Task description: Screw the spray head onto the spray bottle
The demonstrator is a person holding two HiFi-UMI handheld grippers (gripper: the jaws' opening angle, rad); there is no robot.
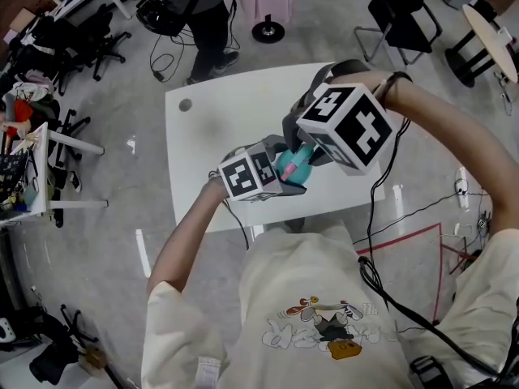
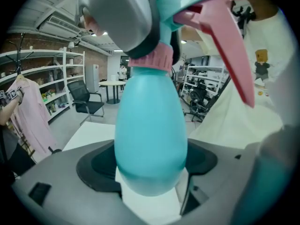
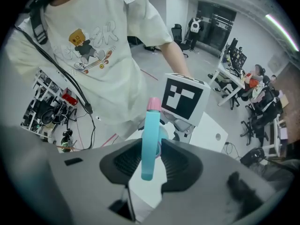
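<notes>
Both grippers meet above the white table (image 1: pixel 212 108). My left gripper (image 1: pixel 274 178) is shut on the teal spray bottle (image 1: pixel 289 167); in the left gripper view the bottle's rounded body (image 2: pixel 150 130) sits between the dark pads (image 2: pixel 96 165). The spray head, with a teal top (image 2: pixel 185 1), pink collar (image 2: pixel 157 57) and pink trigger (image 2: pixel 232 55), sits on the bottle's neck. My right gripper (image 1: pixel 312 148) is shut on the spray head (image 3: pixel 151 139), its ribbed pads (image 3: pixel 126 161) against both sides. The left gripper's marker cube (image 3: pixel 183 97) shows just behind it.
A round hole (image 1: pixel 186 104) marks the table's far left corner. A person (image 1: pixel 203 14) stands beyond the table's far edge. Black chairs (image 1: pixel 401 19) and a round table (image 1: pixel 491 31) are at the far right. Cables (image 1: pixel 422 209) trail on the floor at the right.
</notes>
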